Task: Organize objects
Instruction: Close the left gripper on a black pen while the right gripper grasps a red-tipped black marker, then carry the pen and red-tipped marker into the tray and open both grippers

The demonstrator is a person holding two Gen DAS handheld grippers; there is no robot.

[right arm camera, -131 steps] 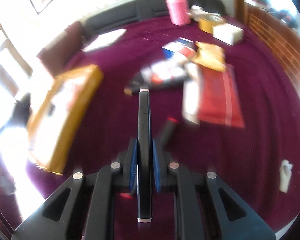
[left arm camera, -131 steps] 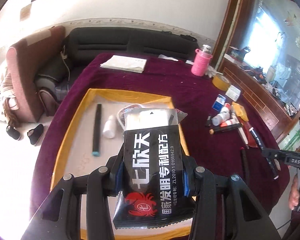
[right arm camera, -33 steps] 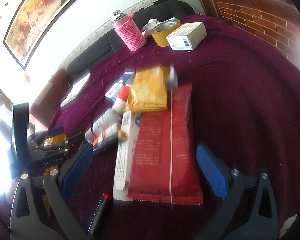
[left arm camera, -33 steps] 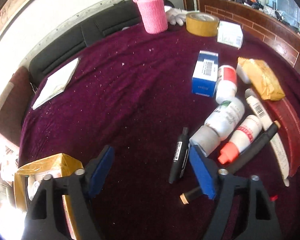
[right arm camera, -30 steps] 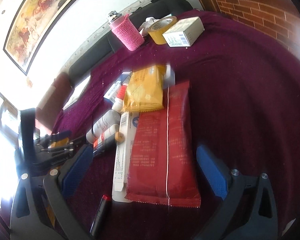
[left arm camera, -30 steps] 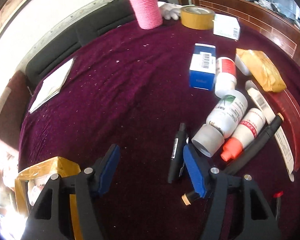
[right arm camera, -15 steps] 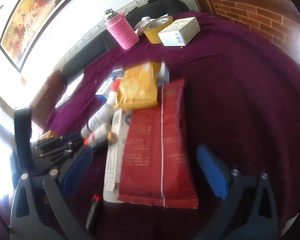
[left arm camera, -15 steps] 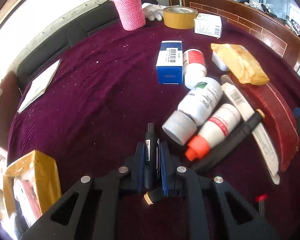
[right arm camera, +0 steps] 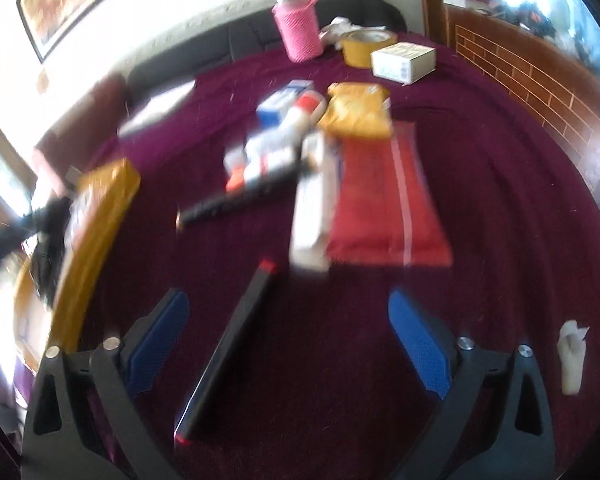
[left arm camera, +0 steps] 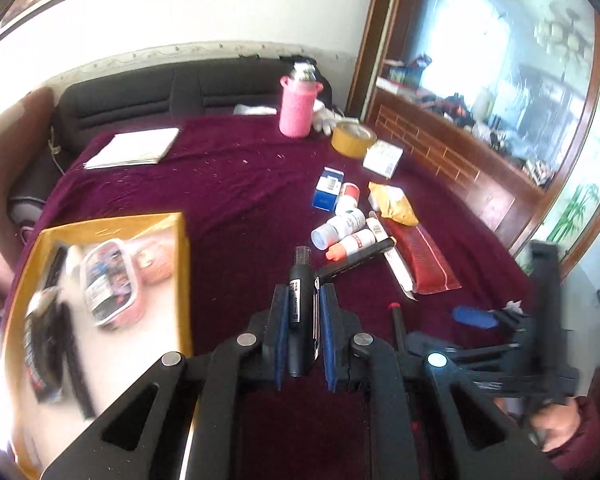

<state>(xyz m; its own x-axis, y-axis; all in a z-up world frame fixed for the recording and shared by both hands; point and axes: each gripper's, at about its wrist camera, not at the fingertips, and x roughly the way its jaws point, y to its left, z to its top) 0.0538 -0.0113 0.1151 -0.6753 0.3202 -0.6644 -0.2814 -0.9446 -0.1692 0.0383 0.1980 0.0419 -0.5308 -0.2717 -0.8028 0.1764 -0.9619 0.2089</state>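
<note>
My left gripper (left arm camera: 303, 300) is shut on a black marker (left arm camera: 301, 308) and holds it lifted above the purple cloth, just right of the yellow-rimmed tray (left arm camera: 182, 264). My right gripper (right arm camera: 288, 308) is open and empty, its jaws wide on either side of a black pen with a red tip (right arm camera: 228, 348) that lies on the cloth. It also shows in the left wrist view (left arm camera: 472, 316) at the lower right. The tray (right arm camera: 100, 208) holds several items, among them a clear plastic pack (left arm camera: 108, 280).
A pile lies ahead of the grippers: a red packet (right arm camera: 380, 200), a yellow packet (right arm camera: 356, 116), a white tube (right arm camera: 312, 208), bottles (left arm camera: 340, 230), a blue box (left arm camera: 327, 194), a long black stick (right arm camera: 244, 196). A pink jar (left arm camera: 298, 110), tape roll (left arm camera: 353, 142), white box (right arm camera: 402, 60) and papers (left arm camera: 134, 152) lie farther back.
My left gripper closed on the black marker, lifted it off the cloth and swung back toward the tray. My right gripper stayed open and dropped back over the red-tipped pen.
</note>
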